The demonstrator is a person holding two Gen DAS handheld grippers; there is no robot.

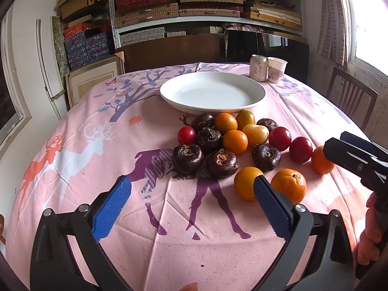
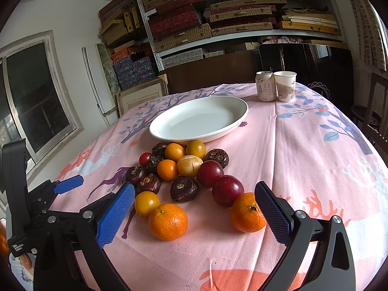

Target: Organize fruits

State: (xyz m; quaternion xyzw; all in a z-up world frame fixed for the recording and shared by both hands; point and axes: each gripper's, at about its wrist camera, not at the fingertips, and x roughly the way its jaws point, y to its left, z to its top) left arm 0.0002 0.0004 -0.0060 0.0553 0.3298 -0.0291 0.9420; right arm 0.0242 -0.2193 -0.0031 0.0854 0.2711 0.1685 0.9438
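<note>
In the left wrist view, the white plate (image 1: 212,92) is bare and all the fruits (image 1: 232,143) lie in a loose pile on the pink tablecloth (image 1: 97,169) just in front of it, while the left gripper (image 1: 192,189) hangs spread wide and holds nothing. In the right wrist view, the right gripper (image 2: 194,203) is also spread and empty above the nearest oranges (image 2: 168,221), so the sorting seems not yet begun and every fruit is left to place.
</note>
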